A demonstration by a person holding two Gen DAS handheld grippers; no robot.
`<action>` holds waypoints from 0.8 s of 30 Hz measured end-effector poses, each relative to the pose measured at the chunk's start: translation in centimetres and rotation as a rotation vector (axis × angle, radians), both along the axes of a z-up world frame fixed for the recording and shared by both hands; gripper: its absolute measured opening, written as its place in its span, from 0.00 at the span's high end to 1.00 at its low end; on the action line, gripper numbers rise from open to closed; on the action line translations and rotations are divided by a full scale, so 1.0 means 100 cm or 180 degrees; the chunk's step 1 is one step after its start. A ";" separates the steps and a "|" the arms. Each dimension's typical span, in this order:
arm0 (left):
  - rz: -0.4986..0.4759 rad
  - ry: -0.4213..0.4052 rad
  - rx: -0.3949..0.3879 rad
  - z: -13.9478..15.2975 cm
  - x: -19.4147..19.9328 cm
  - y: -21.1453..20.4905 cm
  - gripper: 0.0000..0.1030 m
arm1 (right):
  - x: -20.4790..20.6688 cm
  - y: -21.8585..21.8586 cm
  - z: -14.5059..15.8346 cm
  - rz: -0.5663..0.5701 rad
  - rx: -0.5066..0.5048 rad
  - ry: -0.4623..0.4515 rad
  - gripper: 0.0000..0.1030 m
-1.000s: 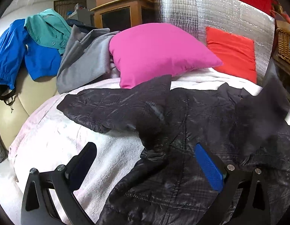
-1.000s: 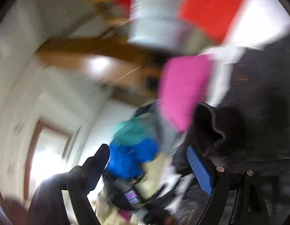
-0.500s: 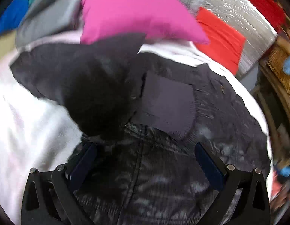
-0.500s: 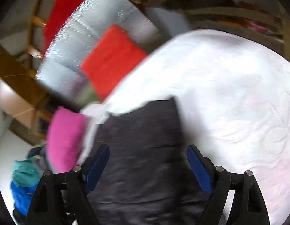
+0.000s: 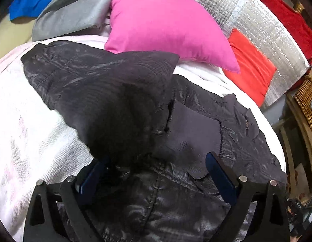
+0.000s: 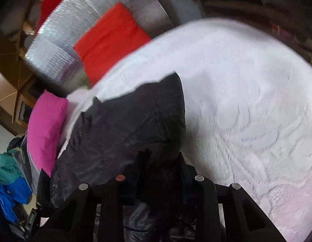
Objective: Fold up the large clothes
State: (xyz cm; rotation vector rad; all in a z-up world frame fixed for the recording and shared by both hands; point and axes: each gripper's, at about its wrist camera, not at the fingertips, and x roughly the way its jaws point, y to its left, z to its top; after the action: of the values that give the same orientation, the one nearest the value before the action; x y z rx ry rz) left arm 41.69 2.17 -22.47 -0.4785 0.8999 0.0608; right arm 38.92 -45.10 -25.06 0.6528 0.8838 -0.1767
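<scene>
Two tongs work the jacket on the bed: right tongs pinching fabric, left tongs spread; folding barely begun, sleeves mid-frame unfolded.

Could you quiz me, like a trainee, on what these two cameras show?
1. True or false: the right gripper has its jaws shut on the black jacket.
2. Which pillow lies nearest the jacket's raised flap? A) pink pillow B) red pillow C) a yellow one
3. Fill in: the left gripper has its jaws ____ over the jacket.

Key: 1 true; 2 A; 3 open.
</scene>
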 end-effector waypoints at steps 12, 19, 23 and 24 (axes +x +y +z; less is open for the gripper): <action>-0.0113 0.0053 -0.0260 0.025 -0.016 0.055 0.06 | -0.025 0.010 0.048 -0.0354 -0.0516 -0.0268 0.25; 0.0768 0.0086 -0.0593 0.012 -0.020 0.176 0.06 | -0.040 0.051 0.065 0.0115 -0.0204 -0.0542 0.25; 0.1121 0.0205 -0.1097 -0.018 -0.012 0.231 0.06 | -0.032 0.098 0.048 0.0564 0.0295 -0.0464 0.25; 0.1185 0.0227 -0.1250 -0.027 -0.011 0.240 0.06 | -0.028 0.109 0.042 0.0664 0.0386 -0.0438 0.25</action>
State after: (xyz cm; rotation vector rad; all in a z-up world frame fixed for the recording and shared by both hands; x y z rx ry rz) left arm 40.63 26.19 -25.17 -1.0127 0.8853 0.2446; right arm 36.16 -34.16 -20.89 0.6724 0.8279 0.1087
